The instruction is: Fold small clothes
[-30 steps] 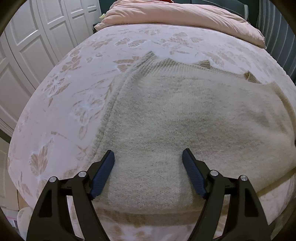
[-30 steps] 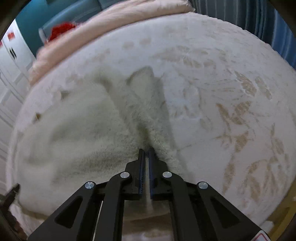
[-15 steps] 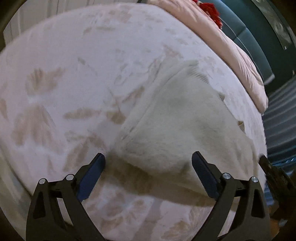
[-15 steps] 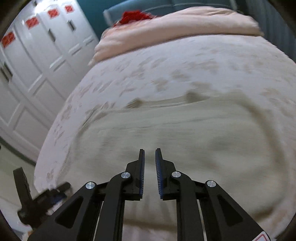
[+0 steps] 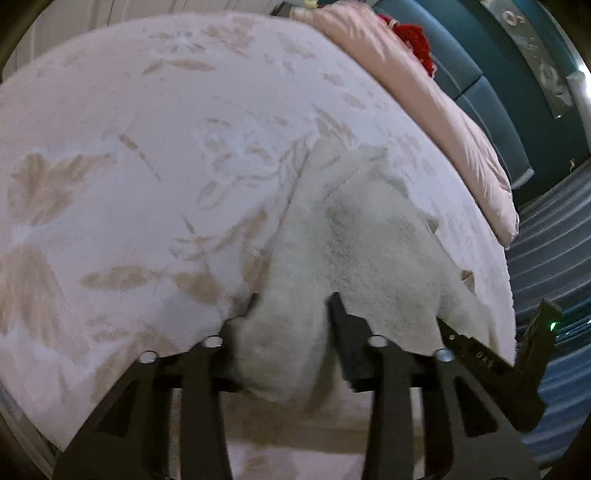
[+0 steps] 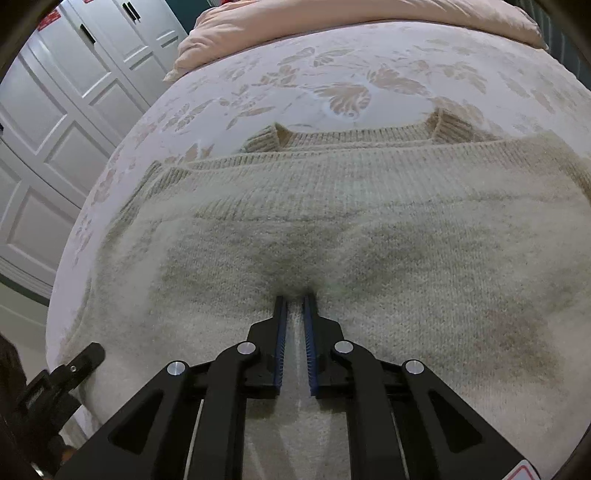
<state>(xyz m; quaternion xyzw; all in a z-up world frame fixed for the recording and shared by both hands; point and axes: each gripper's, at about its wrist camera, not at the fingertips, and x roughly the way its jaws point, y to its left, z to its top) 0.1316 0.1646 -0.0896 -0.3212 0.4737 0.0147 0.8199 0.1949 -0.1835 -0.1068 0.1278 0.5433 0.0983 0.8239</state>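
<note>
A cream knitted sweater (image 5: 369, 240) lies flat on the floral bedcover (image 5: 147, 147). My left gripper (image 5: 293, 299) is at its near left edge. Its jaws are closing, with a thick bunch of the knit filling the gap between them. In the right wrist view the sweater (image 6: 369, 229) spreads wide, with its ribbed cuffs at the far side. My right gripper (image 6: 295, 295) digs into the knit near the front edge. Its jaws are closing too, the blue pads pinching a thin ridge of fabric that puckers at the tips.
A folded pink duvet (image 6: 332, 22) lies along the far side of the bed, with something red (image 5: 413, 37) behind it. White wardrobe doors (image 6: 55, 129) stand to the left. The other gripper's body shows at each view's edge, the right one (image 5: 498, 365) and the left one (image 6: 62, 376).
The left jaws went from wide open over the sweater's corner to closed around a bunch of its edge. The right gripper left the fold it held, swung across and pinched the sweater's middle.
</note>
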